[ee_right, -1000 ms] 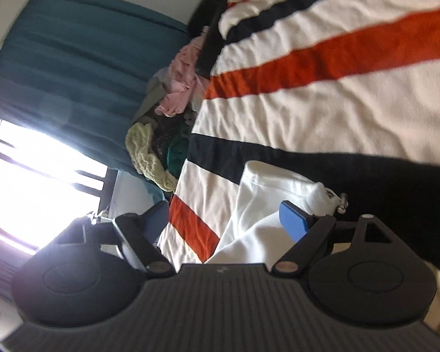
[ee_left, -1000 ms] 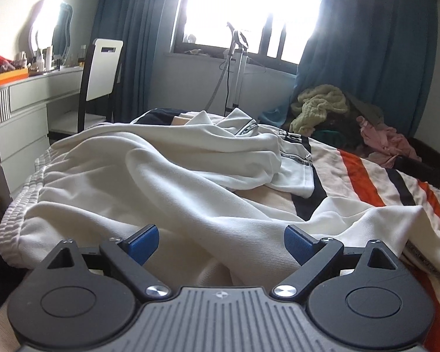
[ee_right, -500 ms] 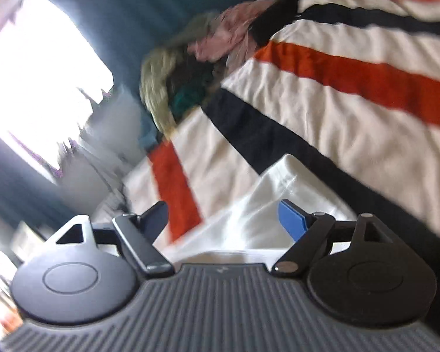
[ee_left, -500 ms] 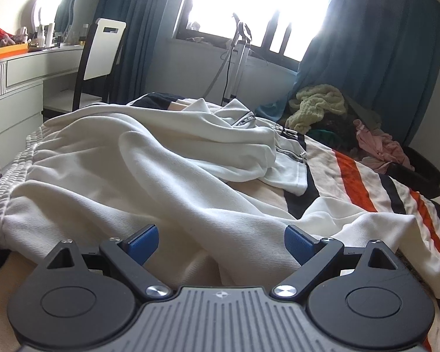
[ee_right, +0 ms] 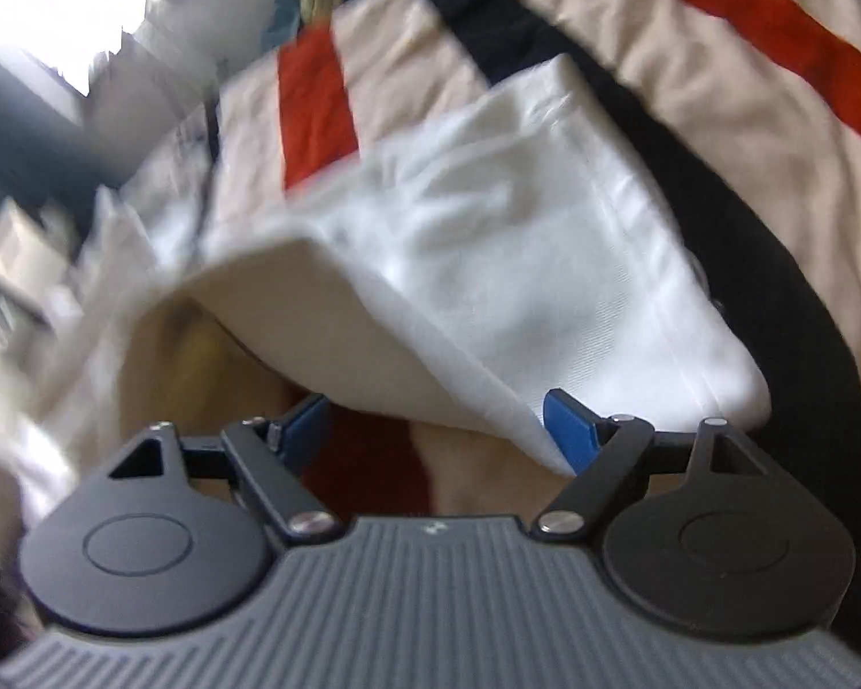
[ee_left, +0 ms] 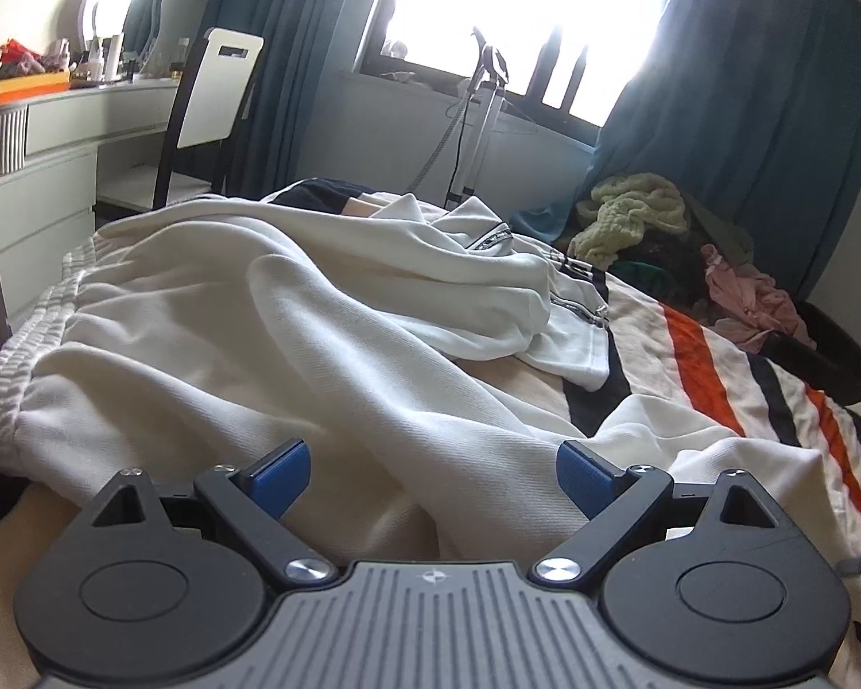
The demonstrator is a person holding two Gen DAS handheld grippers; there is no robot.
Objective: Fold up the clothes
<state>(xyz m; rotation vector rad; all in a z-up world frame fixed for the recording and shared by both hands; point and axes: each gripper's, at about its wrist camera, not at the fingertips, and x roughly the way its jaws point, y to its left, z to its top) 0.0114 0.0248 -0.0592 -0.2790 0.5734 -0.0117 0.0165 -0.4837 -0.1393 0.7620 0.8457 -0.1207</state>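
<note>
Left wrist view: the left gripper hangs low over the white trousers, fingers spread wide, nothing between them. The trousers sprawl crumpled across the striped blanket, with a pile of clothes by the curtain beyond. Right wrist view, blurred: the right gripper is spread wide too, gripping nothing, and a lifted fold of the white trousers arches above it, its edge just at the blue right pad
</note>
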